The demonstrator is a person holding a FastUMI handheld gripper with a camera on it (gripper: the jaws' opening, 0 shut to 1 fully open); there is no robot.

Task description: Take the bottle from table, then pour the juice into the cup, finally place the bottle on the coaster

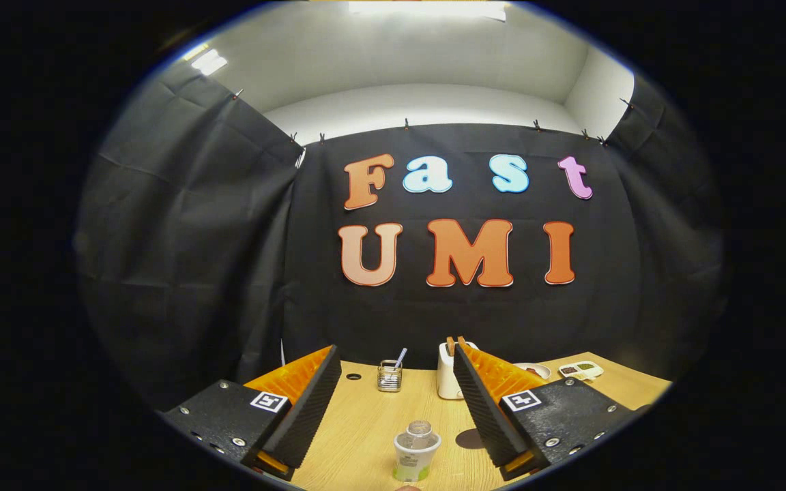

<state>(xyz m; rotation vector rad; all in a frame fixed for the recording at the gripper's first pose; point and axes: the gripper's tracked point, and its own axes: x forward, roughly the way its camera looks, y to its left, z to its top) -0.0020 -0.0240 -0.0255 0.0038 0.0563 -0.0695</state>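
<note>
Pale wood grain runs across the table (366, 423), and the gripper (396, 361) hangs above it with its fingers spread wide, grasping nothing. Down between them stands the bottle (419, 429), clear-topped, tucked just behind the white cup (415, 458), the two apparently touching. The dark round coaster (469, 438) lies just beside the cup, partly hidden by the right finger. Beyond the fingertips sit a small glass holder with a straw (389, 375), a white toaster (447, 380), a plate (536, 370) and a divided tray (580, 369).
</note>
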